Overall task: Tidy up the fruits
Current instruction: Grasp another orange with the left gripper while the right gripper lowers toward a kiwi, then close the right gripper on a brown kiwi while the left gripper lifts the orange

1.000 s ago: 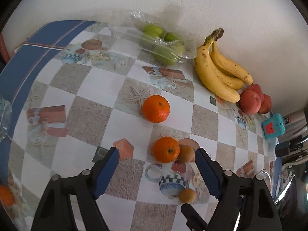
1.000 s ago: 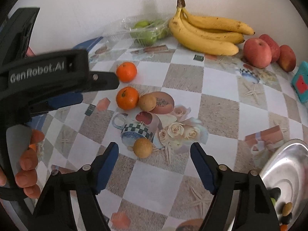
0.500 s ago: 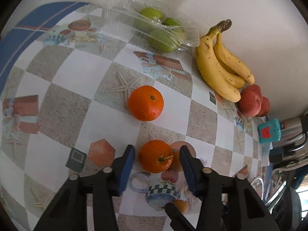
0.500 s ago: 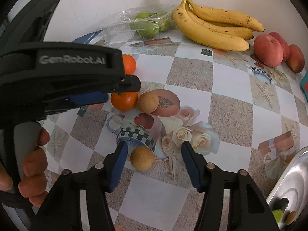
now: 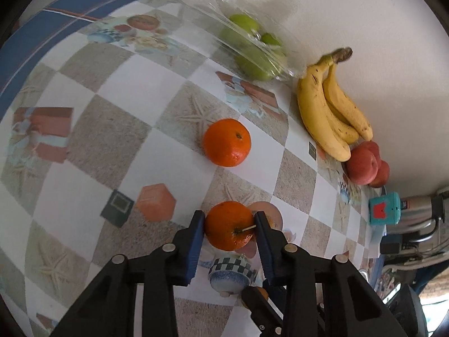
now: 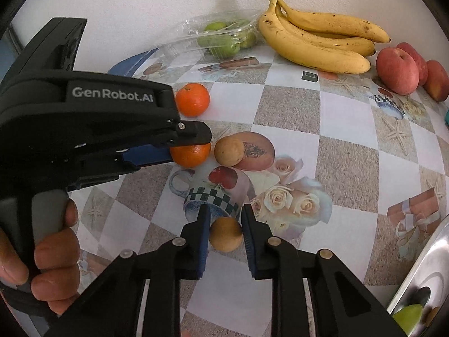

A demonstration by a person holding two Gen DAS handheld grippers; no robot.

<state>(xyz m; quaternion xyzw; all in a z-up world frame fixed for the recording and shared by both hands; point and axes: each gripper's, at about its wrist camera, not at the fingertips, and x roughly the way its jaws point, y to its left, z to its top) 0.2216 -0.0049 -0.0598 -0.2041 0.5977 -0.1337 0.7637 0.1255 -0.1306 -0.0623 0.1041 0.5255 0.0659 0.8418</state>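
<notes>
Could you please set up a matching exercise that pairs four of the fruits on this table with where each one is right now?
Things:
1. orange with a stem
2. small brown fruit
3. green fruits
4. bananas

Places:
A. inside a clear plastic pack by the wall
B. between the pads of the left claw
C. loose against the wall, next to the red fruits
D. between the pads of the right claw

Pairs: 1-B, 2-D, 3-A, 4-C
</notes>
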